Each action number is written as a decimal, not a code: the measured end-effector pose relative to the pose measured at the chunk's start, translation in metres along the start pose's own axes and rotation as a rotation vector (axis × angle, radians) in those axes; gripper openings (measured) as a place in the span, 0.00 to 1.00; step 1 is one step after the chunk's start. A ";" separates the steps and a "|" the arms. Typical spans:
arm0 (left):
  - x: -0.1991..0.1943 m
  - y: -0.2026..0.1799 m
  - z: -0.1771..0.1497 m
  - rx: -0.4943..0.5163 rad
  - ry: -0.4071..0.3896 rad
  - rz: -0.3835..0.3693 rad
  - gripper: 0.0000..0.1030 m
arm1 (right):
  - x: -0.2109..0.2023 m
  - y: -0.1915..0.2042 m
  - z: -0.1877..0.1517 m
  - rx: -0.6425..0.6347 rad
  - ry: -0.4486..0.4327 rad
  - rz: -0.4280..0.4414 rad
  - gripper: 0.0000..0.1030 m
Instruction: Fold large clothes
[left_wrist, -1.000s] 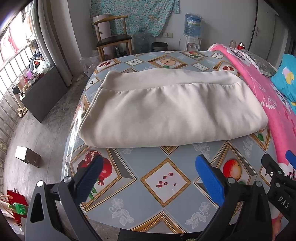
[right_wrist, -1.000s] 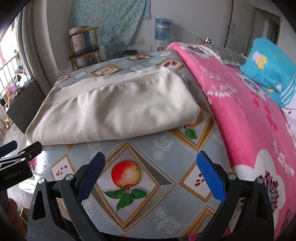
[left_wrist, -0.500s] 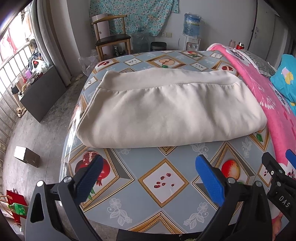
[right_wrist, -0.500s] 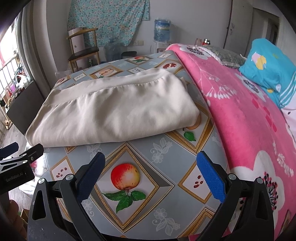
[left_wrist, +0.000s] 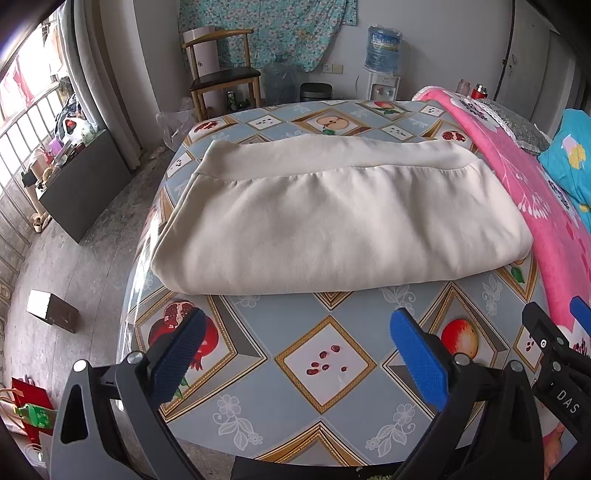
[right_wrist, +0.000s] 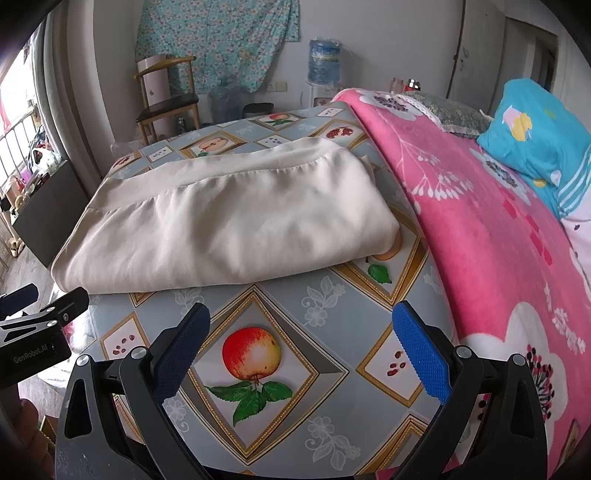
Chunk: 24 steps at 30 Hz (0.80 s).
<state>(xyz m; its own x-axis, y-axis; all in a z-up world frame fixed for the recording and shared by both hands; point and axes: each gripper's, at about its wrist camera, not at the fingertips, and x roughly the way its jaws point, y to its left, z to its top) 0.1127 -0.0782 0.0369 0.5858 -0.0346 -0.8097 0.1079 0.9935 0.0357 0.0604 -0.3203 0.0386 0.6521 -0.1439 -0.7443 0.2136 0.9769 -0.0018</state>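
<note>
Folded cream garment (left_wrist: 332, 225) lying flat on the desk (left_wrist: 325, 369), occupying its middle and far portion; a wide hem band runs along the far edge, and the folded edge faces the cameras. How many layers the fold holds cannot be made out, and the fruit-patterned cloth beneath the garment is hidden. At the garment's right end a small flap of fabric shows in the right wrist view, its shape unclear.

Left gripper (left_wrist: 295, 350) and right gripper (right_wrist: 299, 345), both above the near part of the desk, well apart from the garment. Each has its blue-padded fingers (left_wrist: 417, 354) spread wide and grasps nothing. Each gripper appears at the margin of the other's view, cut off by the frame edge; the lettering on them is only partly legible.

The desk is covered by a glossy grey-blue cloth with diamond panels of apples, pomegranates and seeds. Its near edge is masked by the gripper bodies.

Right of the desk, touching or just beside it (which cannot be told): a bed with a pink floral blanket (right_wrist: 498, 240) and a turquoise pillow (right_wrist: 535, 125), partly cut off.

Beyond the desk: a wooden chair (left_wrist: 221, 74), a water dispenser (left_wrist: 382, 55) with bottle, and a floral cloth (left_wrist: 266, 29) hung on the wall. At left, a dark low cabinet (left_wrist: 77, 188) beside a railed window, and a small box (left_wrist: 51, 310) on the bare floor.
</note>
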 end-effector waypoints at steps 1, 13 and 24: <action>0.000 0.000 0.000 0.000 0.000 0.000 0.95 | 0.000 0.000 0.001 -0.001 -0.001 -0.001 0.93; 0.000 0.000 0.001 -0.001 0.000 -0.001 0.95 | -0.002 0.001 0.003 -0.003 -0.002 -0.003 0.93; 0.000 0.000 0.000 0.001 -0.001 -0.001 0.95 | -0.003 0.001 0.004 -0.006 -0.008 -0.004 0.93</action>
<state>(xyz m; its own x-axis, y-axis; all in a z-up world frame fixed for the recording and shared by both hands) 0.1130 -0.0781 0.0373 0.5862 -0.0361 -0.8093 0.1092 0.9934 0.0348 0.0615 -0.3194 0.0432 0.6567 -0.1493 -0.7392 0.2123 0.9772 -0.0087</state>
